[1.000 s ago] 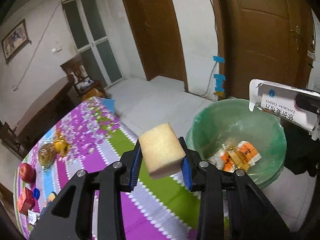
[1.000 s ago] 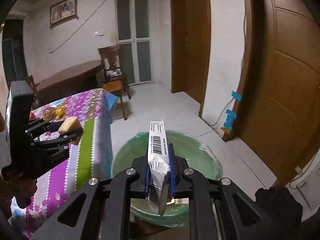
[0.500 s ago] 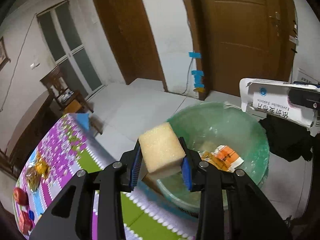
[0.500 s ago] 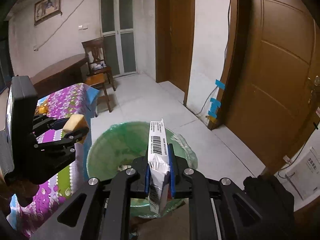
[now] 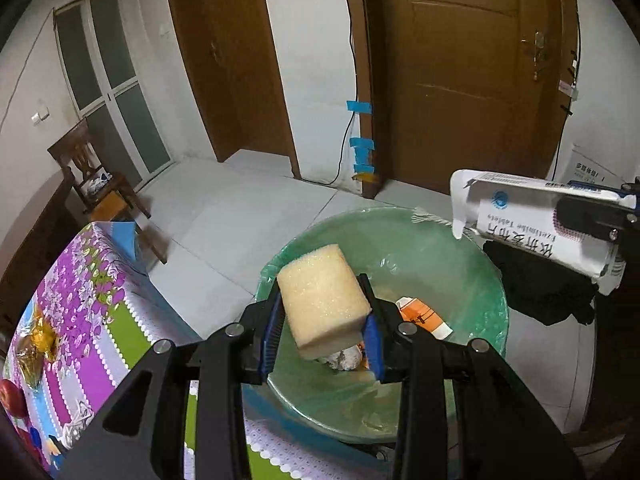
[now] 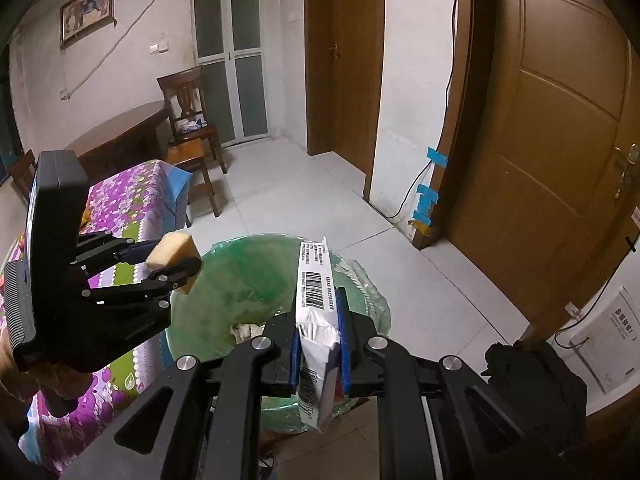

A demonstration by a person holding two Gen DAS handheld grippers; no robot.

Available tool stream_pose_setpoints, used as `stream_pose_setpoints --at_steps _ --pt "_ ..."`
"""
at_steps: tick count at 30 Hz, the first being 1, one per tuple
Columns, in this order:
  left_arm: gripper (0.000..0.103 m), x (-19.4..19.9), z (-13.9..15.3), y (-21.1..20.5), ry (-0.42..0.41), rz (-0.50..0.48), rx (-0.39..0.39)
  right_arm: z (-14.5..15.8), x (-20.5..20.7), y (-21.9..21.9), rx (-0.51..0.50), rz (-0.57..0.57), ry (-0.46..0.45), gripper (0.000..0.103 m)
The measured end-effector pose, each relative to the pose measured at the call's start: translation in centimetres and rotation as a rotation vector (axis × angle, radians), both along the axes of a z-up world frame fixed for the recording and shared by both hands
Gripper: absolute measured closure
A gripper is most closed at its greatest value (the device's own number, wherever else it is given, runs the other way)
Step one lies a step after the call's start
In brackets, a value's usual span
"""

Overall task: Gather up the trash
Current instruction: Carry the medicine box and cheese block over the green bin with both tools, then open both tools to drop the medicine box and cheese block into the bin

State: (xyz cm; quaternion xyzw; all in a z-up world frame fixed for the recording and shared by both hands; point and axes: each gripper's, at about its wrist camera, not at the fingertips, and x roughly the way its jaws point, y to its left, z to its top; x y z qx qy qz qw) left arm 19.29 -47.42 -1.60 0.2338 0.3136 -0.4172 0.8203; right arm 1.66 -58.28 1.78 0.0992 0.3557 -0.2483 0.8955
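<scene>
My left gripper [image 5: 322,330] is shut on a yellow sponge [image 5: 324,300] and hangs over the near rim of a green bin lined with a bag [image 5: 472,240]. Inside the bin lie an orange-and-white packet [image 5: 424,316] and crumpled paper [image 5: 344,358]. My right gripper [image 6: 319,344] is shut on a flattened white medicine box [image 6: 316,292] with barcodes, held above the same green bin [image 6: 240,280]. In the left wrist view that medicine box [image 5: 532,224] shows at the right, over the bin's far rim. The right wrist view has the left gripper [image 6: 170,260] with the sponge [image 6: 172,254] at the left.
A table with a purple flowered cloth [image 5: 80,300] stands left of the bin, carrying an apple [image 5: 12,398] and wrapped snacks [image 5: 36,344]. A wooden chair [image 6: 192,128] and brown doors [image 5: 480,72] stand behind. A black cloth [image 5: 540,284] lies on the tiled floor by the bin.
Both grippers have swung from over the table toward the bin. The sponge now hangs over the bin rather than the tablecloth. Both grips are unchanged.
</scene>
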Motion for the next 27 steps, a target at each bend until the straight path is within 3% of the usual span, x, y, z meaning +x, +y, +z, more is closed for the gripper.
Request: stream_pose_setpoints --at_steps 27 --pt "0.070 0.1 -0.1 -0.2 0.013 -0.018 -0.009 -1.4 2.3 0.2 0.015 0.023 0.015 0.087"
